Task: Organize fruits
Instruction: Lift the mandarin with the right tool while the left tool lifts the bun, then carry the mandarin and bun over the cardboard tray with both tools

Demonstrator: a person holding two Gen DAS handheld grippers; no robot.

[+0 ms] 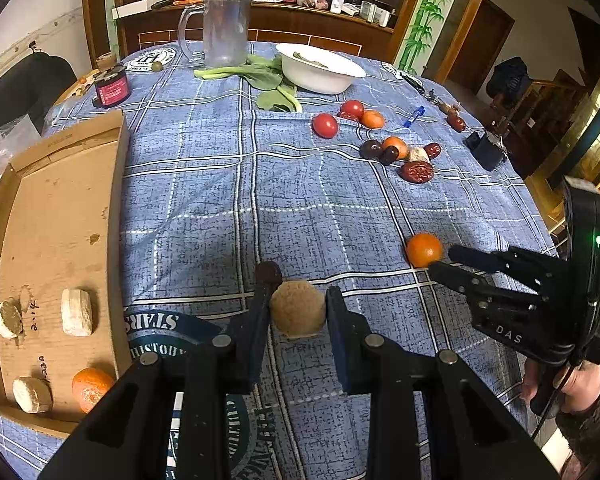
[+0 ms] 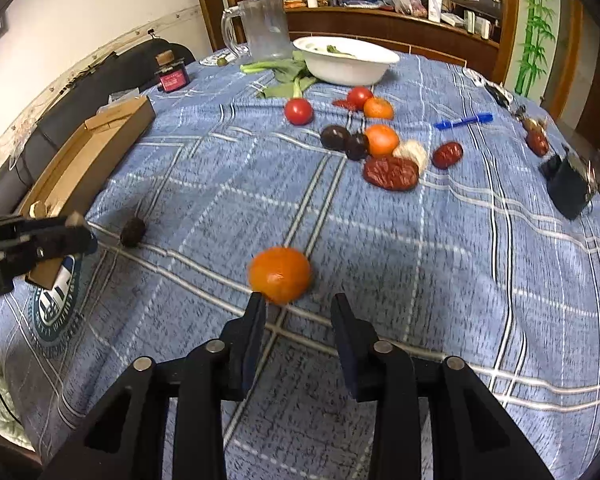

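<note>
Our left gripper [image 1: 298, 300] pinched a tan, rough round puck [image 1: 298, 314], its underside hidden. Our right gripper [image 2: 298, 306] stood spread, empty, just behind a blurred glossy orange tangerine [image 2: 280, 274] on the blue plaid tablecloth [image 2: 420, 260].

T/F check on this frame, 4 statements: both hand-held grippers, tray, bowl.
1. The left hand-held gripper is shut on a tan round piece. True.
2. The right hand-held gripper is clamped on a loose orange. False: its jaws stand open and empty, and the loose orange lies on the tablecloth just beyond the fingertips.
3. The cardboard tray holds one tray orange. True.
4. The white bowl lies upside down. False: it stands upright with a green leaf inside.
</note>
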